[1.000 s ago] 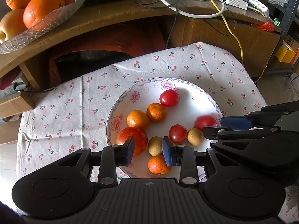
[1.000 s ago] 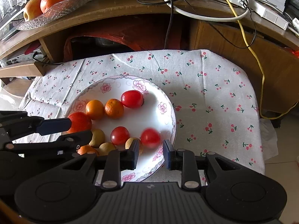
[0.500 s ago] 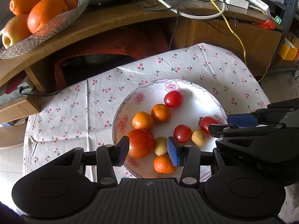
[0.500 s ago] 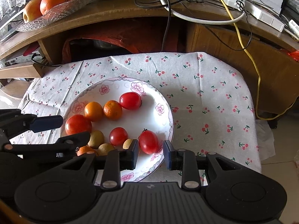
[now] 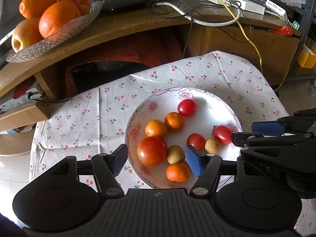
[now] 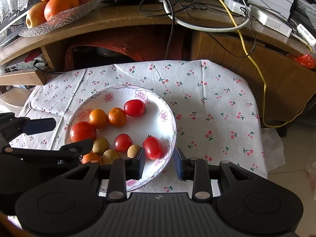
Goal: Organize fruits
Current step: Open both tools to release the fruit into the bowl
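Left wrist view, read from left to right: the left gripper (image 5: 157, 159) hangs low over the near rim of the flowered plate (image 5: 134, 118), jaws spread wide and holding nothing. Between its fingers lie the large tomato (image 5: 152, 151), a small brown fruit (image 5: 175, 154) and a mandarin (image 5: 177, 172). Further right, the right gripper (image 5: 250, 133) enters from the side, close beside an oblong cherry tomato (image 5: 222, 134).

All the loose fruit sits on the plate; none lies on the cherry-print cloth (image 5: 83, 118).

Procedure, as judged from these views: select one fruit only. Centre both pads on it before closing, and keep neighbouring fruit outside the jaws. Close gently; tomatoes likely bruise or roll.

Right wrist view adds the following. The right gripper (image 6: 159, 162) is also parted and empty, its fingers straddling the plate's near rim, with the oblong cherry tomato (image 6: 152, 147) just ahead of the gap. You also see a third brown fruit (image 6: 111, 156) that the left view hides behind a pad. The glass dish (image 6: 59, 20) of oranges stands on the desk, well apart.
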Action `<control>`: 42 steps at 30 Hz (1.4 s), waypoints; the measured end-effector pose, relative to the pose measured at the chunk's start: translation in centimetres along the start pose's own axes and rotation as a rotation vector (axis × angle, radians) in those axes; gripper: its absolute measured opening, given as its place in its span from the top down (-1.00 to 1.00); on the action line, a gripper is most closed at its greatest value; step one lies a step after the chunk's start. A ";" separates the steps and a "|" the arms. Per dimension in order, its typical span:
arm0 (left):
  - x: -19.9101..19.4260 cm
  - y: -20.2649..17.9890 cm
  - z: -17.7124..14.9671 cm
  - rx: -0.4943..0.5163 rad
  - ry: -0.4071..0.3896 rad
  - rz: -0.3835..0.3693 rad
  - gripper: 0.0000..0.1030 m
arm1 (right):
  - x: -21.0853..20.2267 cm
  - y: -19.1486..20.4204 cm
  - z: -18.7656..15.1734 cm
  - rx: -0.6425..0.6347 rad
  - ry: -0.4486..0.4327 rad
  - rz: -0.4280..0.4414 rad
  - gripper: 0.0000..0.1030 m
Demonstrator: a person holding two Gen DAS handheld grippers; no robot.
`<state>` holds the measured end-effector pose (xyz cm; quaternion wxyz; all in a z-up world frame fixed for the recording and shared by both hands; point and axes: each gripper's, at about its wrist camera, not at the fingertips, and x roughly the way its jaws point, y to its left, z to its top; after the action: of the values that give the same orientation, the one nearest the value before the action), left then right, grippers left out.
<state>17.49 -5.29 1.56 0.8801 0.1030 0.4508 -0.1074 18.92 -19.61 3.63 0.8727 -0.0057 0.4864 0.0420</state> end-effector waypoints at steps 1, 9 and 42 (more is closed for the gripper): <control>-0.1 0.0 0.0 -0.001 -0.003 0.001 -0.45 | -0.1 0.0 -0.1 0.001 -0.004 -0.003 0.38; -0.9 -0.2 -0.3 0.006 -0.028 0.021 -0.58 | -0.9 -0.3 -0.5 0.013 -0.021 -0.010 0.37; -3.0 -0.8 -2.3 0.029 -0.096 0.132 -0.97 | -3.8 -0.4 -3.2 0.032 -0.054 -0.046 0.25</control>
<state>13.79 -5.16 2.65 0.9043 0.1401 0.3988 -0.0604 14.22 -20.43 5.14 0.8863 -0.0021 0.4629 0.0142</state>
